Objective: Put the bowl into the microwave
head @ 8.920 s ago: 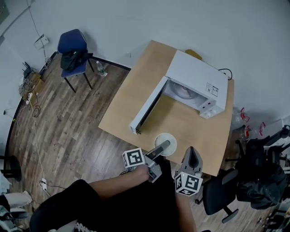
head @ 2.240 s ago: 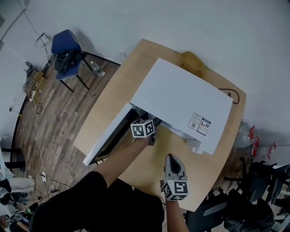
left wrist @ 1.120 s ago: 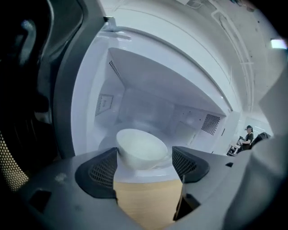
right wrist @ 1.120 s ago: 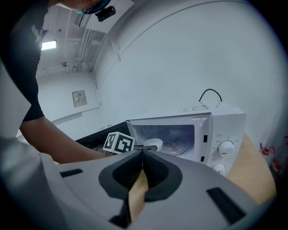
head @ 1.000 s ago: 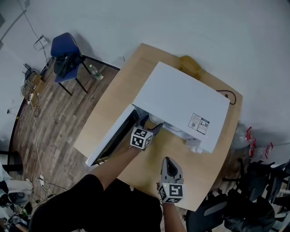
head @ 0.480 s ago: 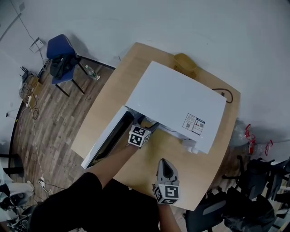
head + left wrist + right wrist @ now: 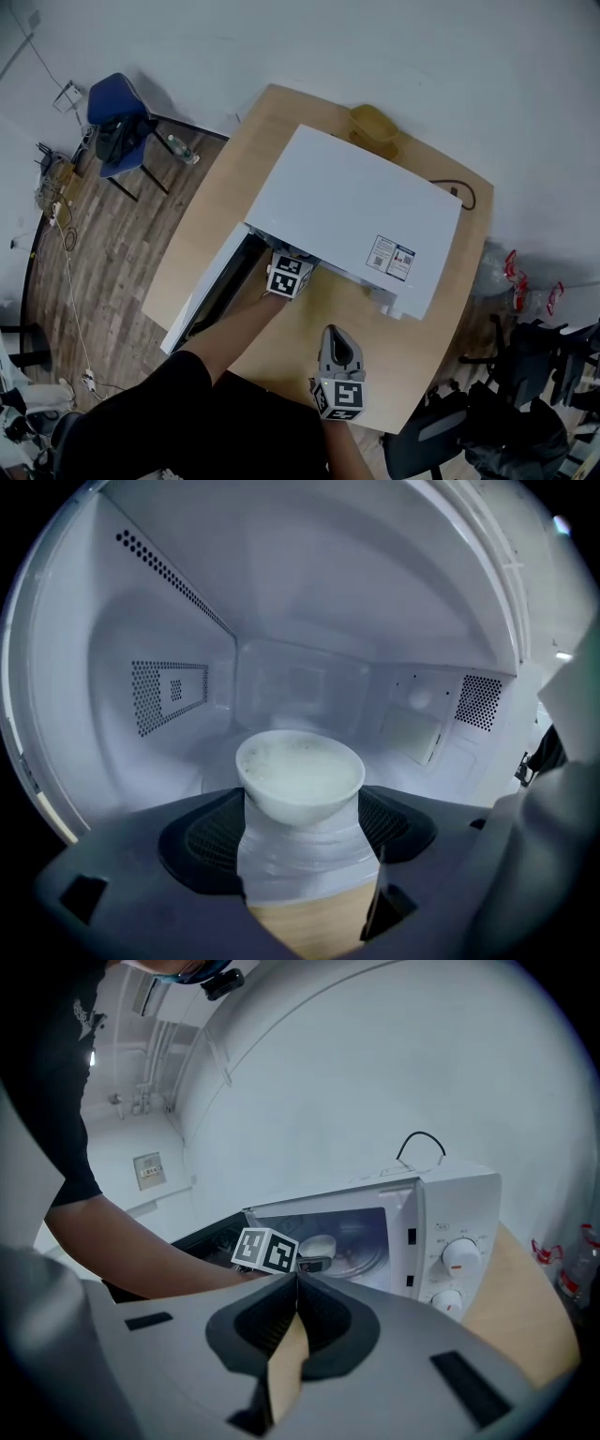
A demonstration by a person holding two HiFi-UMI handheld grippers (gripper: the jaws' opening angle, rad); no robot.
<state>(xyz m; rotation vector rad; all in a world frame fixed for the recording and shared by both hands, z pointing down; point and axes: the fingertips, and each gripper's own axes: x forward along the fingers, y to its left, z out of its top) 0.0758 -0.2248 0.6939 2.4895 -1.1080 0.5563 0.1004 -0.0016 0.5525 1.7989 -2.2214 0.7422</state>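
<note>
The white bowl (image 7: 300, 775) stands upright on the floor of the white microwave (image 7: 356, 211), inside the cavity. My left gripper (image 7: 300, 806) reaches into the oven's mouth and is open, its wide-spread jaws on either side of the bowl's near side. I cannot tell whether they touch it. In the head view only its marker cube (image 7: 291, 275) shows, at the edge of the oven's top. The right gripper view shows the bowl (image 7: 319, 1244) just beyond the left jaw tips. My right gripper (image 7: 335, 336) hangs over the table's near side, shut and empty.
The microwave door (image 7: 211, 295) hangs open to the left, toward me. The oven fills most of the wooden table (image 7: 234, 159). A yellow object (image 7: 373, 122) lies behind it. A blue chair (image 7: 112, 108) stands far left, a dark office chair (image 7: 525, 375) at right.
The bowl has gone from the table's near edge into the oven. Over the last second my left gripper stays at the oven's mouth; the head view has drifted, and the right gripper hardly moves.
</note>
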